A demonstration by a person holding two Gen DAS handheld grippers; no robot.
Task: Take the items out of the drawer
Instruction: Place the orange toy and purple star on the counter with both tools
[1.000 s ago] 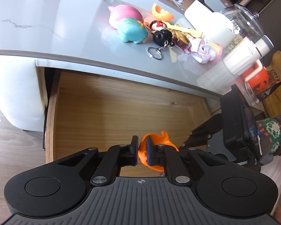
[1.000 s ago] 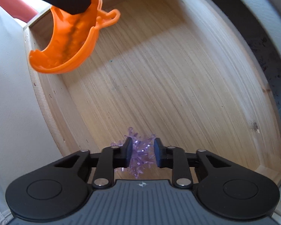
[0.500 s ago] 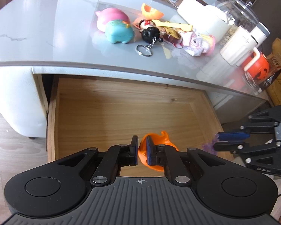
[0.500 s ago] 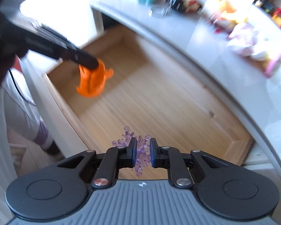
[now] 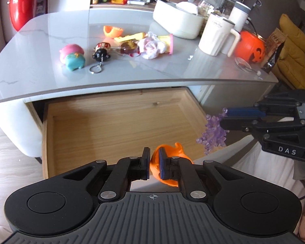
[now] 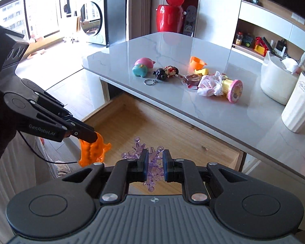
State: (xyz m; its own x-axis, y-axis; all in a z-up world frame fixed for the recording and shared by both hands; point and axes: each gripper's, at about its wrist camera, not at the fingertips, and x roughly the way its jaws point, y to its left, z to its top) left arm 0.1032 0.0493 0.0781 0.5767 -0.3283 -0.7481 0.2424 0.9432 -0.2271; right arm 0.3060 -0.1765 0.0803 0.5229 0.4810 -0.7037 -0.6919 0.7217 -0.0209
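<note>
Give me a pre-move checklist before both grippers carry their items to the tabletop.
1. Left gripper shut on the orange shell toy: ok.
2. Right gripper shut on the purple spiky toy: ok.
3. Both toys lifted clear of the drawer floor: ok.
4. Nothing left in the visible part of the drawer: ok; the near edge is hidden behind the grippers.
5. Bare tabletop for setting down, left of the pink and teal squishy toys: ok.
6. Grippers apart from each other: ok.
</note>
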